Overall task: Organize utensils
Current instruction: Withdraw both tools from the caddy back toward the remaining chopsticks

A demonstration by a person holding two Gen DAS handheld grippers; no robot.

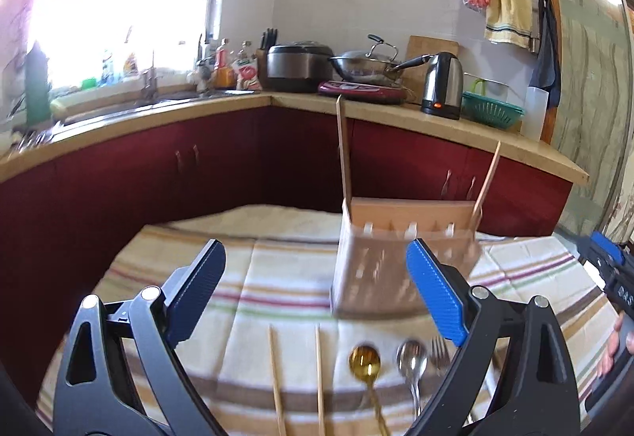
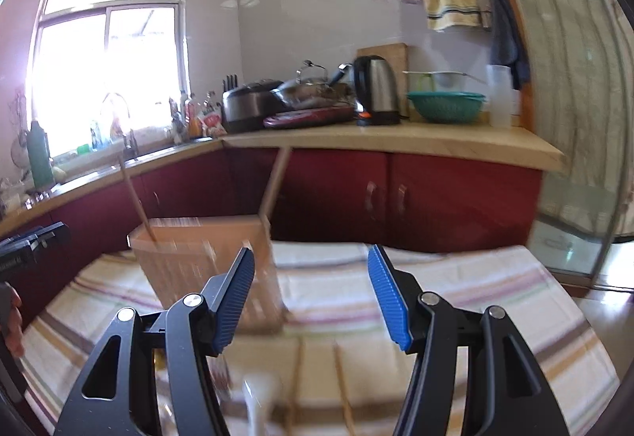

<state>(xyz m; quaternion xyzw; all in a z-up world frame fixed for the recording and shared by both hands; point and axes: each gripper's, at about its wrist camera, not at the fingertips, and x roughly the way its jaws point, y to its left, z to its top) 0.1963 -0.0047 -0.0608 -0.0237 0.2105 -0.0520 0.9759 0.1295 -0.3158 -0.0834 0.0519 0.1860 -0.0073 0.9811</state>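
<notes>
Utensil holder [image 1: 404, 261]: upright on striped cloth [image 1: 245, 277], two chopsticks [image 1: 343, 147] inside, just beyond left gripper [image 1: 317, 289], jaws wide, empty. Right gripper [image 2: 311, 297]: jaws apart, empty. Gold spoon [image 1: 365, 360], silver spoon [image 1: 412, 360], fork [image 1: 440, 353] lie below.

Right claw [image 2: 311, 295] with ribbed blue pads spread and empty, pale wooden utensil holder [image 2: 206, 269] holding two chopsticks, striped cloth-covered surface [image 2: 475, 289], blurred chopsticks [image 2: 340, 388] below

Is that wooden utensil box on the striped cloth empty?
No. Two chopsticks already stand in the utensil box, leaning against opposite ends. Whether anything else lies inside cannot be told.
</notes>
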